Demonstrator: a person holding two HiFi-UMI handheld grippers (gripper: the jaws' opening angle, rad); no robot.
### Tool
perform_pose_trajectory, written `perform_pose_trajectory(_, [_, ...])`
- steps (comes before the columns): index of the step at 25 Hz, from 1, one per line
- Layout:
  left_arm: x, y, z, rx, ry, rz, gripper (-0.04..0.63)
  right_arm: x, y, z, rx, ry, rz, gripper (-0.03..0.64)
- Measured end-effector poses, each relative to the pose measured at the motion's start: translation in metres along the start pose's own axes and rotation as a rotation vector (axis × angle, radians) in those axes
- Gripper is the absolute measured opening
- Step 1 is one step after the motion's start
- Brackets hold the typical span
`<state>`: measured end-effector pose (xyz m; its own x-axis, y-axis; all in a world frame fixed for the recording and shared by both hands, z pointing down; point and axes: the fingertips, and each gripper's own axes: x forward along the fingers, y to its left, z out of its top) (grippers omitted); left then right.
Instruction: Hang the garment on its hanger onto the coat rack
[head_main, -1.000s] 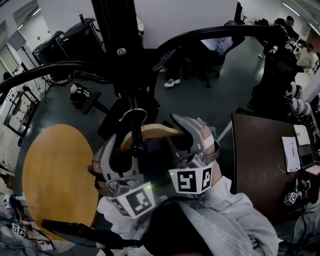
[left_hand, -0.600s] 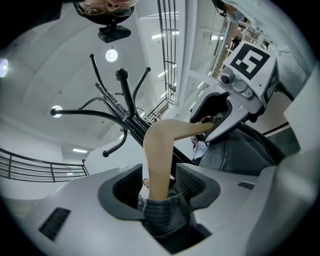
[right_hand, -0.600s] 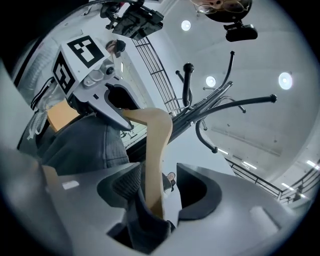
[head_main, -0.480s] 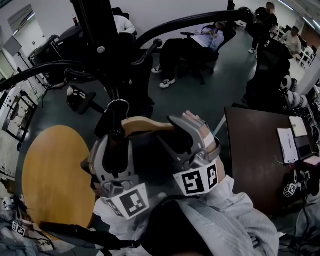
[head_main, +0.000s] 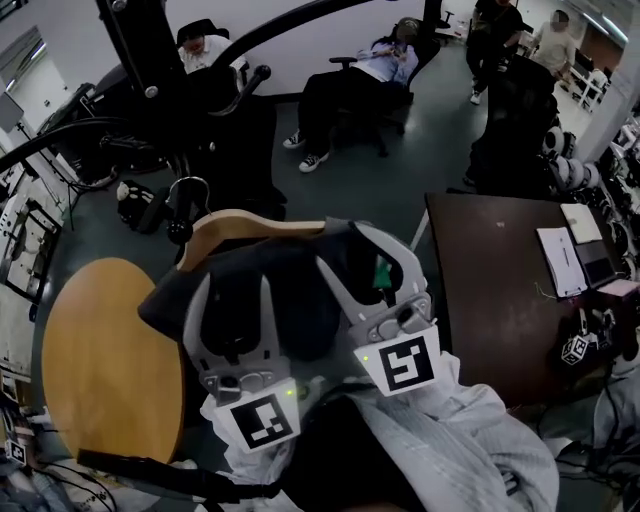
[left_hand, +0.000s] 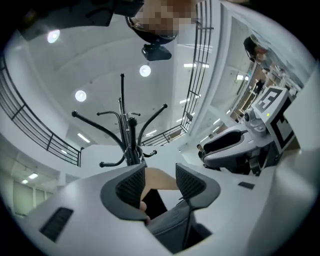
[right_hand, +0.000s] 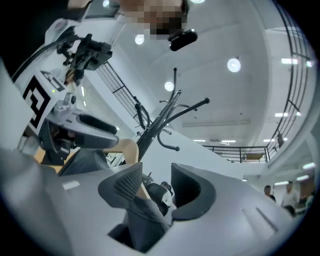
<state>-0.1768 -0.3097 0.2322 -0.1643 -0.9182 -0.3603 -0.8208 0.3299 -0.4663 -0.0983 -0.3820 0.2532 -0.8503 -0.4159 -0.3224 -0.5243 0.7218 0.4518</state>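
Note:
The black coat rack (head_main: 150, 60) rises at upper left. A wooden hanger (head_main: 250, 225) carries a dark garment (head_main: 290, 300), and its metal hook (head_main: 185, 195) sits over a knobbed rack arm. My left gripper (head_main: 235, 285) is open under the garment's left shoulder. In the left gripper view the hanger (left_hand: 160, 179) and cloth (left_hand: 167, 225) lie between the pads of that gripper (left_hand: 160, 182) with gaps at the sides. My right gripper (head_main: 365, 262) straddles the right shoulder. Its jaws (right_hand: 155, 187) are closing a little, with cloth (right_hand: 145, 215) and hanger (right_hand: 131, 150) between them and a gap at the right pad.
A round wooden table (head_main: 110, 360) lies at lower left. A dark desk (head_main: 500, 290) with papers stands at right. People sit on chairs (head_main: 350, 80) at the back. More black rack arms (head_main: 240, 90) curve overhead, and black gear crowds the floor on the left.
Both grippers' jaws have spread apart from the hanger. The hanger with its garment has shifted left toward the rack arm, and both grippers have drawn back below it.

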Motion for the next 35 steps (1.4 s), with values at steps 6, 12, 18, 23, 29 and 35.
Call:
perform_pose_trajectory(6, [0.007,-0.044,0.013,-0.381,-0.058,-0.083,0.125,-0.044,-0.042,-0.001,0.178,-0.018,-0.143,0.018])
perform_pose_trajectory(12, [0.022,-0.080,0.015,-0.409,-0.028,-0.163,0.006,-0.058,-0.054,-0.015,0.207,0.059,-0.172,0.002])
perform_pose_trajectory(18, [0.032,-0.118,0.015,-0.423,0.004,-0.246,0.006,-0.074,-0.057,-0.032,0.182,0.126,-0.167,0.002])
perform_pose_trajectory(23, [0.036,-0.141,0.012,-0.434,0.015,-0.274,0.006,-0.090,-0.059,-0.052,0.163,0.188,-0.175,0.002])
perform_pose_trajectory(29, [0.040,-0.147,0.009,-0.442,0.007,-0.305,0.006,-0.090,-0.057,-0.058,0.153,0.219,-0.182,0.002])
perform_pose_trajectory(35, [0.041,-0.158,0.006,-0.450,0.015,-0.337,0.005,-0.095,-0.060,-0.065,0.165,0.238,-0.196,0.002])
